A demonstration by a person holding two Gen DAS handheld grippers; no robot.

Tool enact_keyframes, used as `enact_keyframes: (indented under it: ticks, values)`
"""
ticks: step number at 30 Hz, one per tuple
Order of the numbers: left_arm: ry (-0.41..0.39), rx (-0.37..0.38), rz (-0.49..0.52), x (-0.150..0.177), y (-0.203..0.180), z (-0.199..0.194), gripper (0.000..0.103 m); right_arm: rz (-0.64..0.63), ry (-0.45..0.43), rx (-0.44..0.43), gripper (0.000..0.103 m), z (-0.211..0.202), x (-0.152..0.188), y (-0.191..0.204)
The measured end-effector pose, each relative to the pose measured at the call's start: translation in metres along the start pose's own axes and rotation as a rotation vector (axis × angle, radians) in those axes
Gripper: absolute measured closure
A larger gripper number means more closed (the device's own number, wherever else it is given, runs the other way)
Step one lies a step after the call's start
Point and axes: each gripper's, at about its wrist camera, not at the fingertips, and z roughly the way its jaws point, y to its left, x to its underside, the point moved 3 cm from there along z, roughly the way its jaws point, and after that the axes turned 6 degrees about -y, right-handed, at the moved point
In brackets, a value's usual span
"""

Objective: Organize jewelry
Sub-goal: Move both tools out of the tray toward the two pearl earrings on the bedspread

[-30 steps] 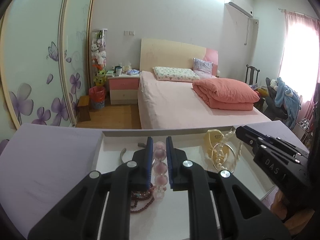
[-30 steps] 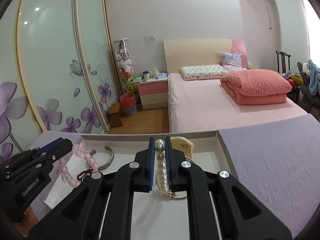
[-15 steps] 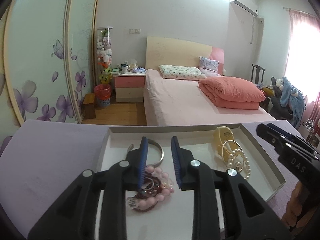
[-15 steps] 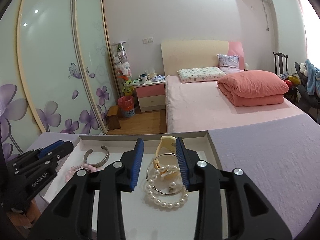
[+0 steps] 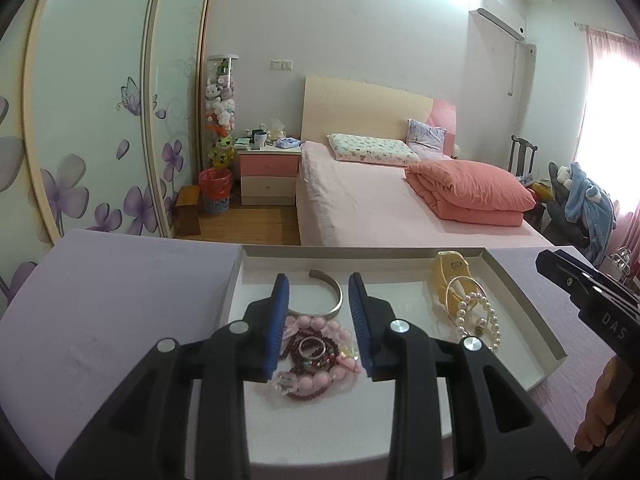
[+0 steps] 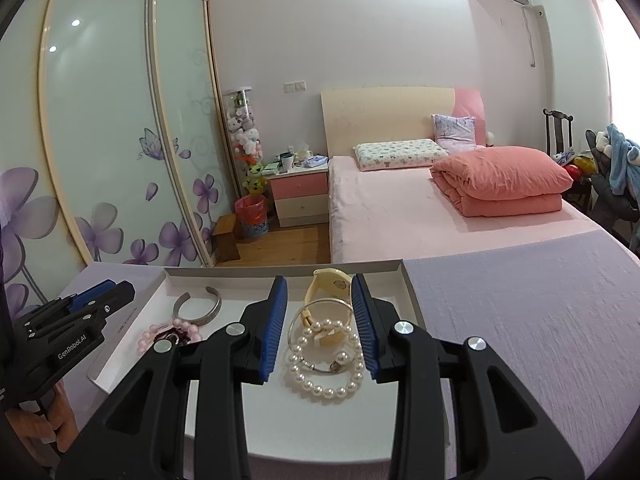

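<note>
2 claws gape, empty: left claw (image 5: 318, 322) | right claw (image 6: 320, 322) | pink bracelet (image 5: 320, 326) part-hidden

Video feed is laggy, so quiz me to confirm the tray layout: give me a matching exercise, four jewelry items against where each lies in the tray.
Items:
1. silver cuff bangle
2. pearl bracelet
3. yellow watch
4. pink bead bracelet

Places:
A. near end, between the open right tongs
B. far left part of the white tray, behind the bead pile
C. far right part, its band under a thin silver hoop
D. tangled with dark red beads, between the open left tongs

Pairs: 1-B, 2-A, 3-C, 4-D
</note>
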Motion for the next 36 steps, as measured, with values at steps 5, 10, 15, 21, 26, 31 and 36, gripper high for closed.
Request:
enact_keyframes:
  ticks: [5, 10, 15, 21, 26, 31, 36]
  values:
    - [-0.012, -0.001, 0.002, 0.008, 0.009, -0.023, 0.065, -0.019, 0.023, -0.018, 0.068, -0.017, 0.013, 0.001]
    - [-0.01, -0.013, -0.009, 0.016, 0.016, -0.034, 0.064, -0.023, 0.076, -0.017, 0.068, -0.03, 0.037, -0.005]
    - [-0.003, -0.008, -0.025, 0.025, 0.018, -0.047, 0.063, -0.015, 0.113, -0.012, 0.068, -0.037, 0.052, -0.012]
    - [0.0, -0.009, -0.017, 0.048, 0.014, -0.079, 0.058, 0.001, 0.151, -0.019, 0.068, -0.057, 0.067, -0.016]
    - [0.025, -0.002, 0.003, 0.072, 0.012, -0.109, 0.053, -0.017, 0.181, -0.033, 0.068, -0.077, 0.081, -0.012]
    - [0.04, 0.004, 0.0, 0.08, 0.013, -0.119, 0.051, -0.025, 0.213, -0.041, 0.068, -0.08, 0.09, -0.007]
    - [0.042, -0.004, -0.008, 0.083, 0.015, -0.12, 0.051, -0.028, 0.258, -0.043, 0.068, -0.071, 0.096, -0.005]
